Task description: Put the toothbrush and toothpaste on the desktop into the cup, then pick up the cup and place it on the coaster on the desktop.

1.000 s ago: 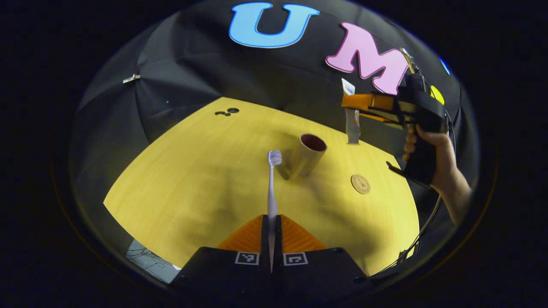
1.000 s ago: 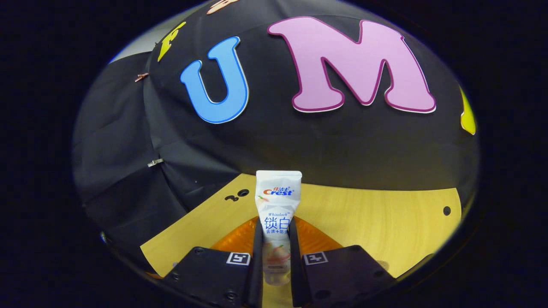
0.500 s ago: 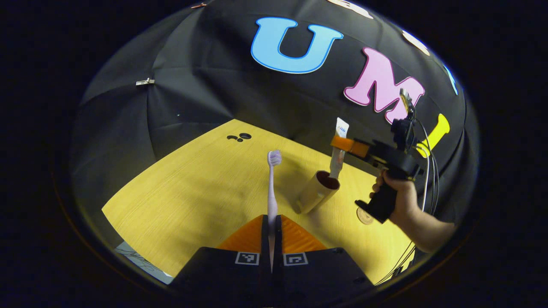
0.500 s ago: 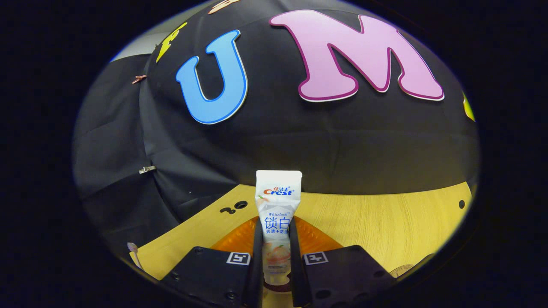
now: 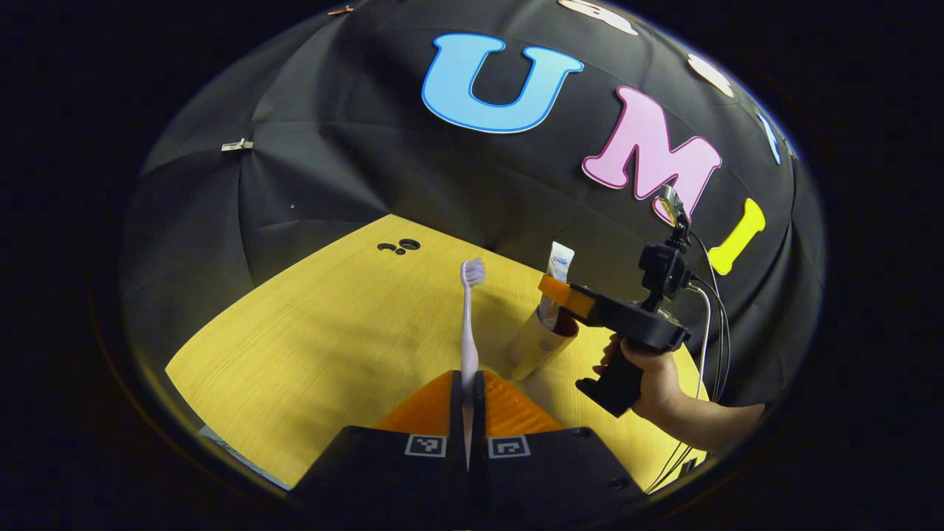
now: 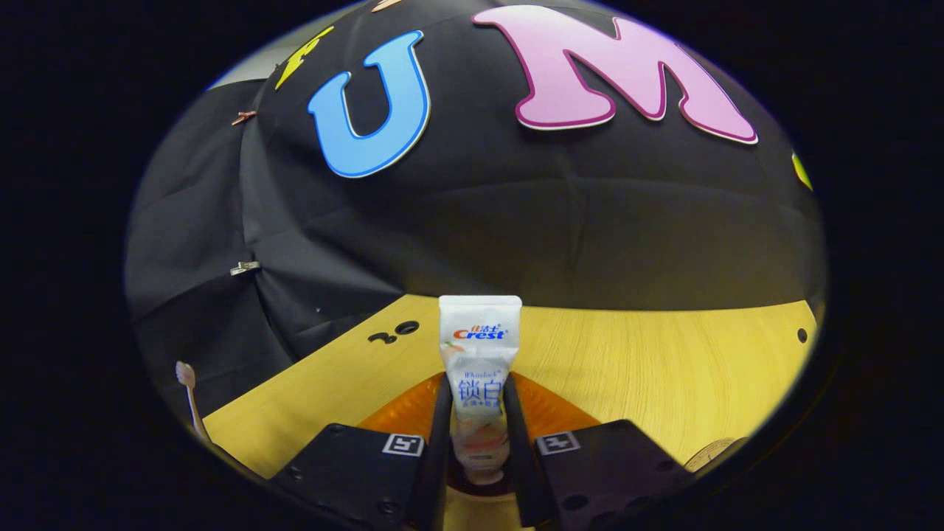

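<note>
Toothbrush (image 5: 468,324) first: my left gripper (image 5: 467,413) is clenched on its handle, both fingers pressing it, the bristled head standing upright above the yellow wooden desktop (image 5: 310,339). In the right gripper view that same brush shows at the far left edge. Just right of the brush in the left gripper view stands the cup (image 5: 537,343), upright on the desktop, its dark mouth open. Above it hangs the toothpaste tube (image 5: 554,284), cap end down at the cup's rim. My right gripper (image 6: 478,435) grasps that tube on both sides, crimped end up. A hand (image 5: 653,380) holds that gripper's grip. Farthest right in the right gripper view, the coaster (image 6: 712,453) peeks out at the desktop's near edge.
</note>
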`<action>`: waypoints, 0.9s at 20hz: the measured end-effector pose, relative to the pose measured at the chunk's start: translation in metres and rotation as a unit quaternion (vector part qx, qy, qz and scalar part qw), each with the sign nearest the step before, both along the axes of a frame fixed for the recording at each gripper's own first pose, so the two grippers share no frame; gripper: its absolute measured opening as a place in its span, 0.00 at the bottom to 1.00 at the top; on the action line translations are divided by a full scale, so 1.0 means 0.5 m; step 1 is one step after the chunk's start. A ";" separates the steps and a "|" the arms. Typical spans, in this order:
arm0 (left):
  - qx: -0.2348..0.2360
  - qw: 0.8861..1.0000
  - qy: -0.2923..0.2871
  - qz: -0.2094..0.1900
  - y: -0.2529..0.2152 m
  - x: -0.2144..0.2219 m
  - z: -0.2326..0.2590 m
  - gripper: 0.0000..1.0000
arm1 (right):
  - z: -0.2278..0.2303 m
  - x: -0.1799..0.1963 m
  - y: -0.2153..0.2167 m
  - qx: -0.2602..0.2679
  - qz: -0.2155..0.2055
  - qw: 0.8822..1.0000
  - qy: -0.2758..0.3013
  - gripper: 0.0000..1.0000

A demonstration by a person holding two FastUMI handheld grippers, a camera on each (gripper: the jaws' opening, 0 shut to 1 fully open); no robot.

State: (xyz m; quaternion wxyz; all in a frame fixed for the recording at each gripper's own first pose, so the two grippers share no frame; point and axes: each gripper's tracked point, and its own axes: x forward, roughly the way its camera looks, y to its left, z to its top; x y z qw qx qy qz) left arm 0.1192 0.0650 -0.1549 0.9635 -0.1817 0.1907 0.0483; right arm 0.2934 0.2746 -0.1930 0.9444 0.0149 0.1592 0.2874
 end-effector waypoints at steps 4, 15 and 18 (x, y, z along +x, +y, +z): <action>0.001 1.000 0.000 0.001 -0.005 -0.003 -0.007 0.06 | 0.010 -0.040 -0.014 0.003 0.021 1.000 0.006 0.77; 0.011 0.994 -0.105 -0.031 -0.106 0.128 0.122 0.06 | 0.105 -0.091 -0.242 -0.002 -0.045 0.999 -0.023 0.98; 0.016 0.988 -0.142 -0.049 -0.139 0.178 0.161 0.06 | 0.110 -0.098 -0.336 -0.009 -0.074 0.997 -0.010 0.98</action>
